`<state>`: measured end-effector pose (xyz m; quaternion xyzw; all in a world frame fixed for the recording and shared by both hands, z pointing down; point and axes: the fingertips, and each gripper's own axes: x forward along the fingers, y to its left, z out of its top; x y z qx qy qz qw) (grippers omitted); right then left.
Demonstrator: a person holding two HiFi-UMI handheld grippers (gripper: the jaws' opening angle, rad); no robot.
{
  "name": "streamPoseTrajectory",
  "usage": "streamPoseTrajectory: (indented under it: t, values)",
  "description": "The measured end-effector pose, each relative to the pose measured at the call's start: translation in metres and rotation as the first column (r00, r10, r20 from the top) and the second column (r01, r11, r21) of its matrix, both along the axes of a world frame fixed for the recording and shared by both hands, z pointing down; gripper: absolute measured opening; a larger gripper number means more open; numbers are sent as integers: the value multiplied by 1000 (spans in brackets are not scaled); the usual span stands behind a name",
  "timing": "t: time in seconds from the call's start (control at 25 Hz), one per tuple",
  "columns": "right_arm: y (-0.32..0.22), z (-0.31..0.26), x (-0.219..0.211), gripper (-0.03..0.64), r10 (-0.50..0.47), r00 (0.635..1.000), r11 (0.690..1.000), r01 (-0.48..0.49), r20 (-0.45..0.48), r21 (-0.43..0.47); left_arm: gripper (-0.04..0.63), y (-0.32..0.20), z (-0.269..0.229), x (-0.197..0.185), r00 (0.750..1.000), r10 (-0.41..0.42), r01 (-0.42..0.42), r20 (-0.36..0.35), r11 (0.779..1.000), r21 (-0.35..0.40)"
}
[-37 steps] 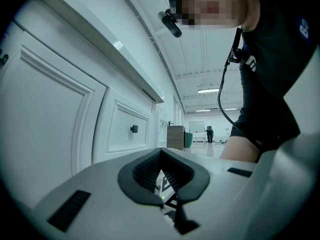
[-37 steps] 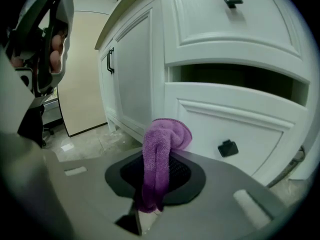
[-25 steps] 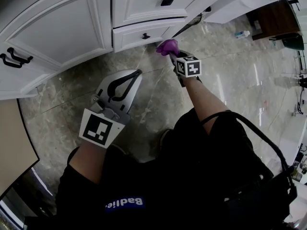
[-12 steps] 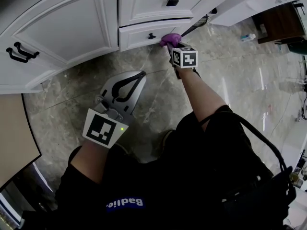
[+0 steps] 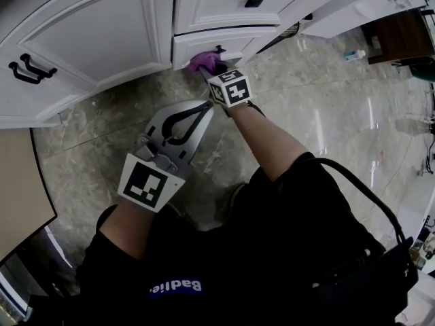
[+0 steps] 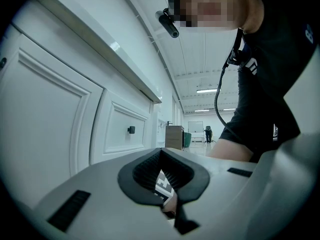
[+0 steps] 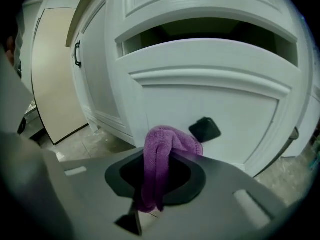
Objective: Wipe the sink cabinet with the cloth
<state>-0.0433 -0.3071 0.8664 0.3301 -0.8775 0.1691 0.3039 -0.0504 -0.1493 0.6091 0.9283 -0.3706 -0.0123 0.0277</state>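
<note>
A purple cloth (image 5: 204, 62) (image 7: 165, 154) is bunched in my right gripper (image 5: 207, 70) (image 7: 167, 144), which is shut on it. The cloth presses against the lower white drawer front (image 5: 217, 41) (image 7: 210, 99) of the sink cabinet, just left of its small black knob (image 7: 205, 129) (image 5: 219, 48). That drawer stands slightly pulled out, with a dark gap above it. My left gripper (image 5: 196, 107) (image 6: 167, 181) hangs over the floor below and left of the right one, jaws shut with nothing between them, near the cabinet door (image 5: 88, 36).
Grey marble floor tiles (image 5: 306, 94) stretch to the right. A beige panel (image 5: 17, 189) stands at the left edge. Black handles (image 5: 27, 68) sit on the left cabinet door, another knob (image 5: 253, 1) on the upper drawer. A small bottle (image 5: 353, 55) lies on the floor far right.
My right gripper with the cloth has swept left along the lower drawer front, from right of the knob to its left side. The left gripper has hardly moved.
</note>
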Motion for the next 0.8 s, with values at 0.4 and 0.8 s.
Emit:
streamPoseTrajectory:
  t: [0.4,0.8]
  values:
    - [35,-8,-72,57,-119,989,992,122,87,-32,5,8,-13,-6,1000,-14,15,-11,1000,27]
    - [74,-52,-74,57,-160,964,982,177,213,-65,5,9,-23,9,993,-49,43,-109,997,-57]
